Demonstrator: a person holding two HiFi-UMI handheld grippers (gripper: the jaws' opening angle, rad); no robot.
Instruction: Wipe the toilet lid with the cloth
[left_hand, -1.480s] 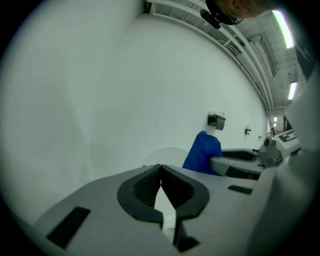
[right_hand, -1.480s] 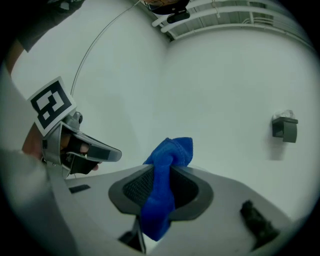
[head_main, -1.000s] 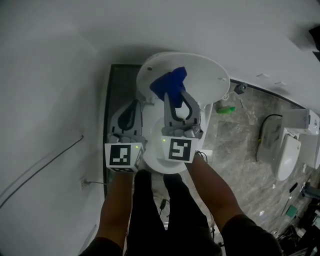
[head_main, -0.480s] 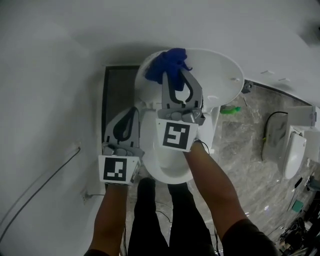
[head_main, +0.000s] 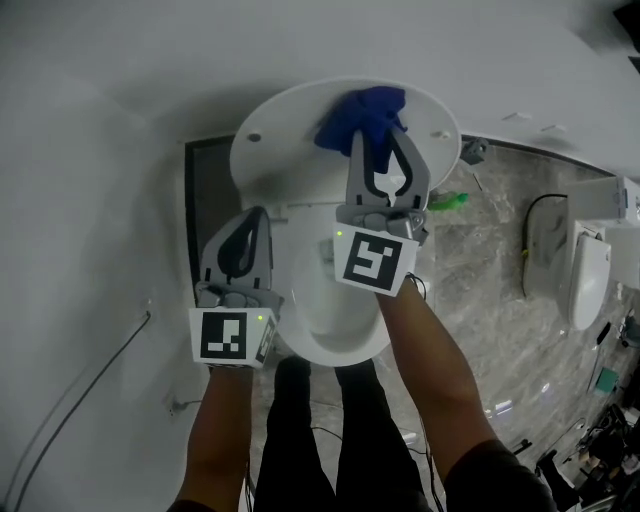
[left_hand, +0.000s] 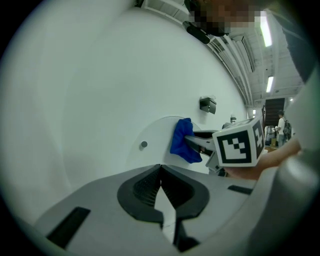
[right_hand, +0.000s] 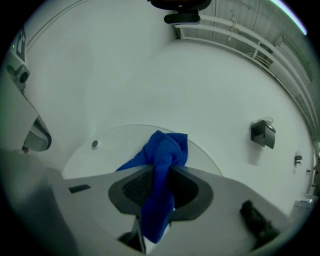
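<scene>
- My right gripper (head_main: 379, 140) has its jaws clenched on the blue cloth (head_main: 361, 113). One fold runs down between the pads, and the rest bunches up just past the tips.
- The toilet lid (head_main: 285, 140) stands raised against the wall, straight ahead of those jaws. In the left gripper view the bunched cloth looks pressed against the lid's face, near its upper edge, though I can't be sure how firm the contact is.
- My left gripper (head_main: 249, 222) is closed tight with nothing between its jaws. It sits low and off to the side of the working jaws, near the toilet seat (head_main: 340, 325), and has no part in this.
- I'd call this the wiping step, mid-stroke, with much of the lid's face left to cover.
- A small round bumper (right_hand: 95, 144) sits on the lid well off to the left of the right jaws.
- Next I'd drag the cloth sideways across the face towards that bumper, then work lower in overlapping passes.
- I need to lean in enough that the cloth rubs the lid and the jaw tips don't. The grip must also stay hard so the fold doesn't slip out.
</scene>
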